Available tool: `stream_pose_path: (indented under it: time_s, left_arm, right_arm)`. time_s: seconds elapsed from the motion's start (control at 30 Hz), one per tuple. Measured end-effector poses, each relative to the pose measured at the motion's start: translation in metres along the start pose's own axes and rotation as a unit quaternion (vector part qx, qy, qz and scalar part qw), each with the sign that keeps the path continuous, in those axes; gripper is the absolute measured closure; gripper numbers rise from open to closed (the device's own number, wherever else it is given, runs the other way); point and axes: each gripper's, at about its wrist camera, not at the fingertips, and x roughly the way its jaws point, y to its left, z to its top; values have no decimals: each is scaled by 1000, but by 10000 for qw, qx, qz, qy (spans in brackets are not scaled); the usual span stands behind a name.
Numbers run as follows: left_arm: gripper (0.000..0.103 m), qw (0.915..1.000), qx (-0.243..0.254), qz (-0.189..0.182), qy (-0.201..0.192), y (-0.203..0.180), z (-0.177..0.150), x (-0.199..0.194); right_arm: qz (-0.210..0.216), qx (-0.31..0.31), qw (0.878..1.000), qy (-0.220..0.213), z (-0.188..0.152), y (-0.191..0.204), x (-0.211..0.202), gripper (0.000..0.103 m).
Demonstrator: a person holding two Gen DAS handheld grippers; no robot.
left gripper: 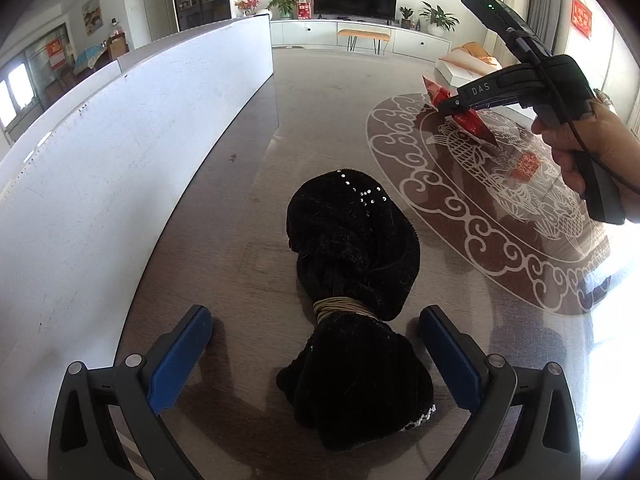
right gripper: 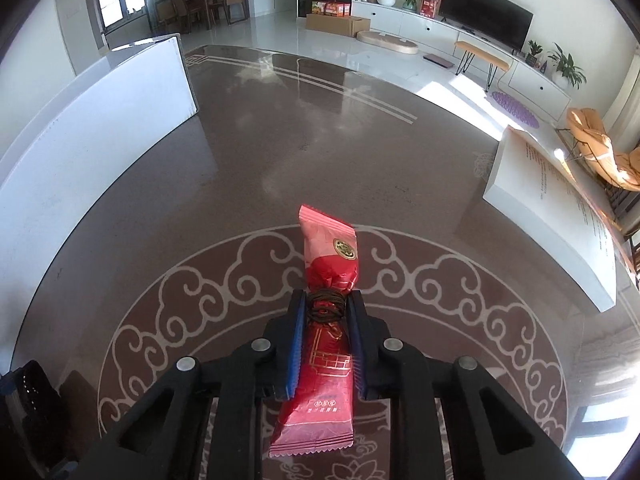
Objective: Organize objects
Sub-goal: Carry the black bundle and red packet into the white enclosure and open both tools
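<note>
Low in the right wrist view, the right hand-held gripper [right gripper: 326,308] clamps the red snack packet [right gripper: 326,320] at its cord-tied waist, where it is narrowest. The left hand-held gripper [left gripper: 316,354] stands open astride the black cloth bundle [left gripper: 352,280] on the desk [left gripper: 260,160], apparently ready to grasp.

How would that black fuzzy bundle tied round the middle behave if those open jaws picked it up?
The black cloth bundle looks soft and floppy, so both ends would probably droop either side of its cord band. Its fuzzy pile should grip rather than slip. It lies slumped on the table, so it is unlikely to roll, and probably feels light.
</note>
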Motion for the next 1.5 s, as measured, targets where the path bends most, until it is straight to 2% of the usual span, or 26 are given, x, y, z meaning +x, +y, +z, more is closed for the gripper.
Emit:
stream_pose_path:
  time_s: [0.1, 0.3, 0.37, 0.4, 0.43, 0.53, 0.63, 0.73, 0.83, 0.93, 1.0, 1.07, 1.17, 1.27, 1.37, 1.4, 1.47, 1.5]
  left_arm:
    - [0, 10000, 0, 0, 0, 0, 0, 0]
    - [1, 9999, 27, -83, 57, 1, 1, 0]
    - [36, 9995, 30, -293, -121, 1, 3, -7]
    - [66, 9985, 55, -517, -166, 1, 5, -10]
    - [73, 9975, 57, -692, -154, 0, 4, -10]
    - [74, 9910, -109, -1315, -208, 2, 4, -17]
    - [74, 9818, -295, -1749, -672, 11, 5, -41]
    - [74, 9711, -796, -2089, -836, 34, -5, -70]
    - [74, 9640, -1169, -2142, -1053, 64, -3, -106]
    - [74, 9671, -1284, -1701, -1388, 105, 18, -142]
    - [74, 9690, -1463, -1355, -1456, 139, 31, -155]
    - [74, 9734, -1588, -924, -1367, 176, 40, -156]
    - [74, 9804, -1668, -440, -953, 215, 51, -133]
    - [73, 9853, -1620, -66, -530, 239, 55, -107]
    - [70, 9868, -1590, 196, -236, 248, 53, -87]
    - [66, 9875, -1555, 212, -165, 248, 52, -82]
    - [52, 9885, -1490, 237, -72, 250, 47, -76]
    - [39, 9889, -1458, 285, -84, 253, 39, -79]
  right_arm:
    - [64, 175, 9998, -43, -45, 19, -27, 82]
    - [181, 597, 9981, 19, -154, 46, -91, 82]
    - [327, 858, 9958, -25, -182, 47, -111, 82]
    - [435, 1020, 9938, -50, -194, 48, -122, 82]
    - [544, 1220, 9910, -86, -203, 46, -130, 82]
    - [959, 1865, 9775, -206, -221, 40, -148, 82]
    - [1125, 2130, 9700, -335, -229, 41, -162, 82]
    - [1169, 2133, 9688, -484, -221, 46, -174, 82]
    - [1325, 2011, 9681, -689, -196, 59, -184, 82]
    - [1615, 1662, 9683, -937, -150, 93, -192, 82]
    - [1892, 1385, 9653, -1148, -113, 126, -199, 82]
    - [2234, 1159, 9588, -1321, -75, 162, -203, 82]
    - [2560, 710, 9541, -1381, -24, 224, -201, 82]
    - [2553, 244, 9598, -1143, 17, 284, -178, 82]
    - [2292, 16, 9705, -751, 42, 322, -140, 81]
    - [2228, 41, 9733, -546, 45, 330, -126, 80]
    - [2260, 211, 9739, -19, 48, 338, -97, 71]
    - [2286, 320, 9729, 161, 47, 338, -87, 58]
